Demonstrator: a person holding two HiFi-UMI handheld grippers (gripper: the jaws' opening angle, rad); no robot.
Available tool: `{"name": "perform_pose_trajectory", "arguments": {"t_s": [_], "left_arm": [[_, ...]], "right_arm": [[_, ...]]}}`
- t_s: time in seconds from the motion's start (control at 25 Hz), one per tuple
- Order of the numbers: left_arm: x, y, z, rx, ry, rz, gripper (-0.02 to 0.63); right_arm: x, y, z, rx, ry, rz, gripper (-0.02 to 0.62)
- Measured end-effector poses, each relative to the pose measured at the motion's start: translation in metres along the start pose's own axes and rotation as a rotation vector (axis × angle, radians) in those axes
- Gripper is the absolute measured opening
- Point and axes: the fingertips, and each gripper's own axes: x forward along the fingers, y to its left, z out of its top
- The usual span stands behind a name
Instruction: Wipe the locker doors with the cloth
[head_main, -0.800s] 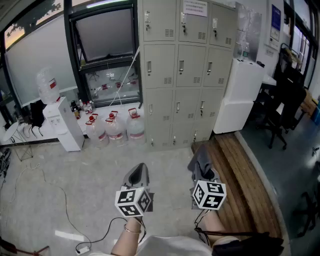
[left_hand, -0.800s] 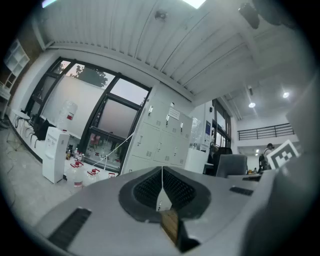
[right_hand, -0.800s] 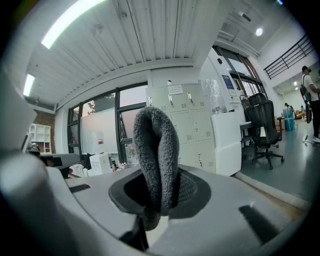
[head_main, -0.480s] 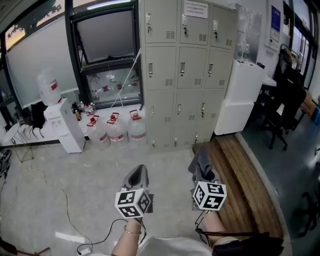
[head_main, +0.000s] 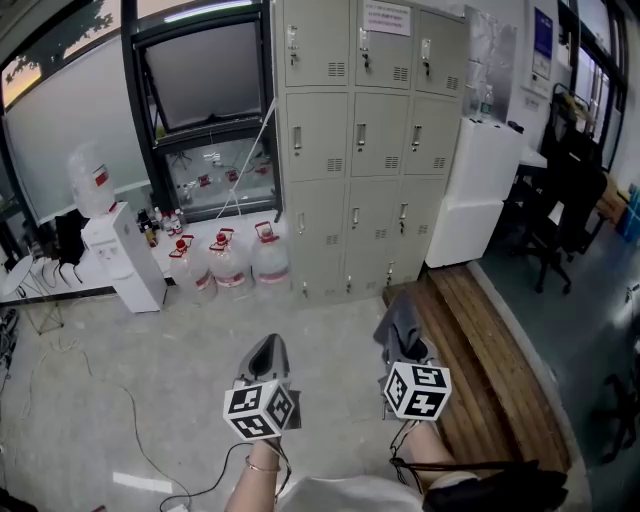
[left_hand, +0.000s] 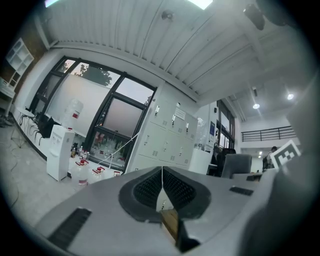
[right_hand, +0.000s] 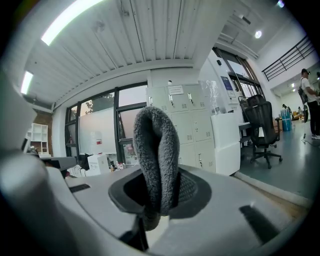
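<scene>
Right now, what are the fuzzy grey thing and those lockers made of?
The cloth looks like soft grey fleece or microfibre: fuzzy pile, limp fold. The lockers look like painted sheet metal, pale grey and smooth: flat doors with punched vent slots.

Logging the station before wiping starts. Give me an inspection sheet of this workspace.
Surface: pale floor, wooden bench at right.
Job's things: grey cloth in right tool; locker doors shut, tools well short of them.
Clutter: three water jugs beside the lockers; water dispenser.
Grippers: left tool shut, empty; right tool shut on the grey cloth.
Cables: thin cable on floor near the person.
Surroundings: window, white cabinet, office chair.
</scene>
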Motion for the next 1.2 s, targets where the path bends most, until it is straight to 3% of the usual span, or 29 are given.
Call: {"name": "perform_pose_trajectory", "arguments": {"t_s": [0.48,1.0,1.2], "left_arm": [[0.061,0.030,-0.020,-0.025,0.041,-0.009,0.011],[0.247,0.036,0.007,0.011,0.005,0.002,0.011],[0.309,0.036,0.004,0.023,0.012,0.028,0.011]], "right_arm": [[0.055,-0.025,-0.019,0.034,0.049,-0.062,0.071],[0.241,-0.072,0.036,0.036,0.013,-0.006,0.071],[0.305,-0.097,0.040,0.059,0.029,0.026,0.071]]}}
